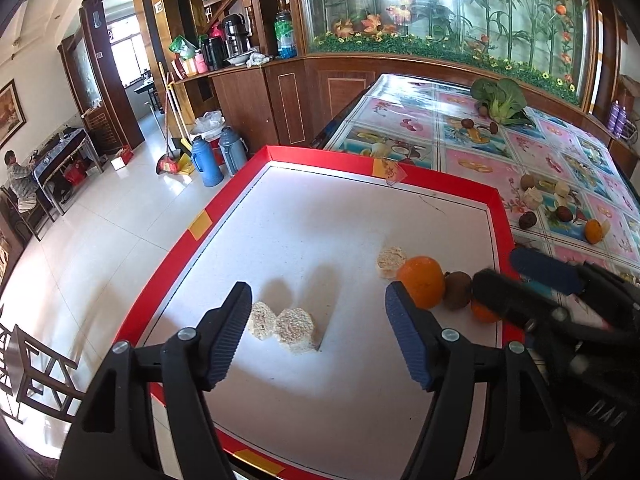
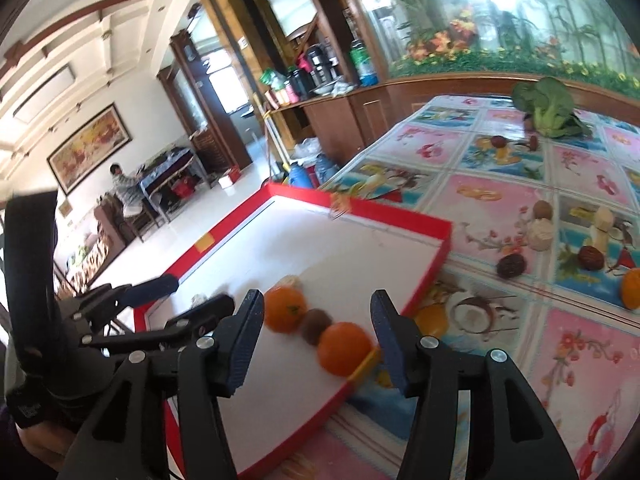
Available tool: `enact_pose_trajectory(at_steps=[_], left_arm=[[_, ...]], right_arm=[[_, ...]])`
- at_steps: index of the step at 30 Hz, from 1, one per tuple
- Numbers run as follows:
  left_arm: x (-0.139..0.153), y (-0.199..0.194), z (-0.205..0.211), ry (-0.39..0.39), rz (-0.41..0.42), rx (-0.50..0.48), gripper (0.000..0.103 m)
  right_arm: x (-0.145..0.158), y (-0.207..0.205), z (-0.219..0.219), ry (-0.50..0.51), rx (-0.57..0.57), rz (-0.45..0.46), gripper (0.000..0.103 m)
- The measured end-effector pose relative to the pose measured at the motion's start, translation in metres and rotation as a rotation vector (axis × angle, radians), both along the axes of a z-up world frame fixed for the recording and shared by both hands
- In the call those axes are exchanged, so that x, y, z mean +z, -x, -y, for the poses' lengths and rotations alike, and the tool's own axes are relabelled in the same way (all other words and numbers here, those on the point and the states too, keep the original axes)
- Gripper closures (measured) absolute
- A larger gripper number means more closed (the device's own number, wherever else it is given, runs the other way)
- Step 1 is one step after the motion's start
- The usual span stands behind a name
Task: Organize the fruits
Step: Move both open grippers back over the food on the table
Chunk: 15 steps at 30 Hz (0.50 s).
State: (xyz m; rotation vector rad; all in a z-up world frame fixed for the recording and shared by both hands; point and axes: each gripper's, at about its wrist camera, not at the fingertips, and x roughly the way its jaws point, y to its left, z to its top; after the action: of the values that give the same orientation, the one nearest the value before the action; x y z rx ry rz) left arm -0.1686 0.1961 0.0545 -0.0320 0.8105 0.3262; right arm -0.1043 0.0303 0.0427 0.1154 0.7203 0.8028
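A red-rimmed white tray (image 1: 452,190) (image 2: 396,214) lies on the table. In it sit two pale cut pieces (image 1: 280,326) side by side, a third pale piece (image 1: 390,262), two oranges (image 1: 422,284) (image 2: 344,346) and a brown kiwi (image 1: 458,290) (image 2: 316,326) between them. My left gripper (image 1: 318,332) is open and empty just above the two pale pieces. My right gripper (image 2: 318,334) is open around the near orange and the kiwi, apart from both. It shows in the left wrist view (image 1: 516,276) at the tray's right edge.
On the flowered tablecloth (image 2: 480,196) lie a leafy green (image 1: 500,98) (image 2: 548,106), loose kiwis, dark fruits, pale pieces and an orange (image 1: 594,230) (image 2: 632,288). The tray's left side overhangs the floor, where thermoses (image 1: 206,158) stand. A wooden cabinet (image 1: 280,100) is behind.
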Motion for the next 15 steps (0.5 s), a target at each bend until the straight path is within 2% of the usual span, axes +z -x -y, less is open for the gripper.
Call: enact_pose_trajectory(at_steps=[7,15], left_arm=[[0.001,-0.006,0.012,-0.012,-0.007,-0.026,0.03],[0.008,-0.015,0.041,-0.043,-0.003,-0.087,0.029]], right_arm=[[0.003,-0.024,0.037,-0.044,-0.119,-0.04,0.047],[0.007,-0.049,0.099,-0.085,-0.281,-0.064,0.047]])
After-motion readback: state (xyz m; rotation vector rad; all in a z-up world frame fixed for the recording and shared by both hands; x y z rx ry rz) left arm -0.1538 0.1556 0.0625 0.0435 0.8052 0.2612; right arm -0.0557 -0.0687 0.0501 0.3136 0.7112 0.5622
